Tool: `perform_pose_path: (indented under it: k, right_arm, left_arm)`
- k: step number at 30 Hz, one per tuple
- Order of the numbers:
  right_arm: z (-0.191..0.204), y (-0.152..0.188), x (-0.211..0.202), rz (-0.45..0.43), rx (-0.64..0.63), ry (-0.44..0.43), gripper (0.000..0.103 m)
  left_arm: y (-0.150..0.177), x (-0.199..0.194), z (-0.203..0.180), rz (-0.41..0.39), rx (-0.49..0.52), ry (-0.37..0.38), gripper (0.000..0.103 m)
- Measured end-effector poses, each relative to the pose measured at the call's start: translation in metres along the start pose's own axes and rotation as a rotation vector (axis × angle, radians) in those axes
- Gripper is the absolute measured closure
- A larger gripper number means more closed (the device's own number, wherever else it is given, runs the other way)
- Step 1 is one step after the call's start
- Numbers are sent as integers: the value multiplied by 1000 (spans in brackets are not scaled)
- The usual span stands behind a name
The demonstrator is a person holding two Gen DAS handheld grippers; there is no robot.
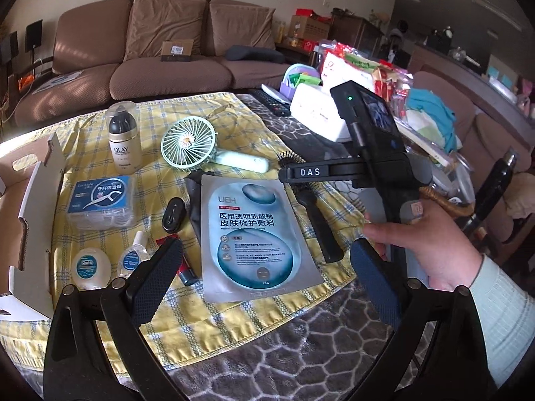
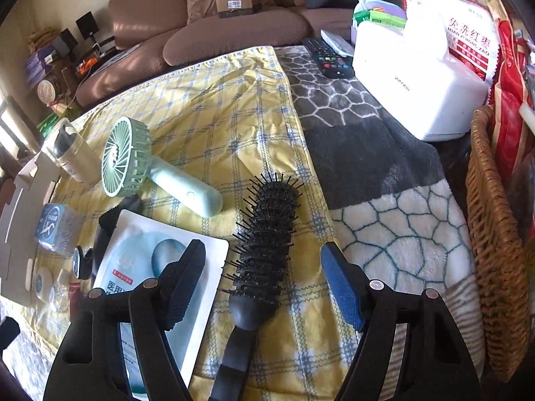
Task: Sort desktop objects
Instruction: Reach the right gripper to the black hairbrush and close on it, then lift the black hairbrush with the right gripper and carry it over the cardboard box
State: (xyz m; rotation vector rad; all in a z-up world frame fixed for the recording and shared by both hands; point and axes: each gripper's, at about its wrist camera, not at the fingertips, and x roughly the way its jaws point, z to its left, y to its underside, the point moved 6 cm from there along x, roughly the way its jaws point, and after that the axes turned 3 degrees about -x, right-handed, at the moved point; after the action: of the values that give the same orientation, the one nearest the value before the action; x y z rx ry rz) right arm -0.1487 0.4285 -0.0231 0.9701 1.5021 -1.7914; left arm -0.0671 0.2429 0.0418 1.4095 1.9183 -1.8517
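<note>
On a yellow plaid cloth (image 1: pixel 234 127) lie a face mask sachet (image 1: pixel 254 234), a green hand fan (image 1: pixel 190 147), an Olay bottle (image 1: pixel 123 140), a blue floss pick box (image 1: pixel 100 200), a black hairbrush (image 2: pixel 264 234), a floss case (image 1: pixel 91 266), a small bottle (image 1: pixel 135 254), a black clip (image 1: pixel 173 214) and a red tube (image 1: pixel 184 264). My left gripper (image 1: pixel 264 267) is open above the sachet's lower edge. My right gripper (image 2: pixel 264 280) is open, its fingers either side of the hairbrush neck; it also shows in the left wrist view (image 1: pixel 367 173).
An open cardboard box (image 1: pixel 30 220) stands at the left of the cloth. A white tissue box (image 2: pixel 411 77), remotes (image 2: pixel 331 56), snack bags (image 2: pixel 468 33) and a wicker basket (image 2: pixel 495 234) crowd the right side. A brown sofa (image 1: pixel 160 60) stands behind the table.
</note>
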Motion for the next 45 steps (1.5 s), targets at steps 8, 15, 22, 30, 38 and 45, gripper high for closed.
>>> perform_pose_path:
  k: [8,15,22,30,38,45]
  right_arm:
    - [-6,-1,7,-23,15,-37,61]
    - [-14,-3,-23,-66,79,-91,63]
    - [11,-10,-83,-172,81,-177,63]
    - [70,-12,-144,-265,31,-307,64]
    - [150,-2,-180,-281,-108,-384,64]
    - [246,-9,-188,-254,-190,-491,64]
  left_arm:
    - [9,26,-1,45,-35,28,14]
    - [9,30,-22,39,6,77,8]
    - [-3,49,-31,52,-21,177,5]
    - [-16,44,-13,68,-51,222,53]
    - [-7,-23,19,24,-93,219,78]
    - [-7,-101,78,-33,-110,173,78]
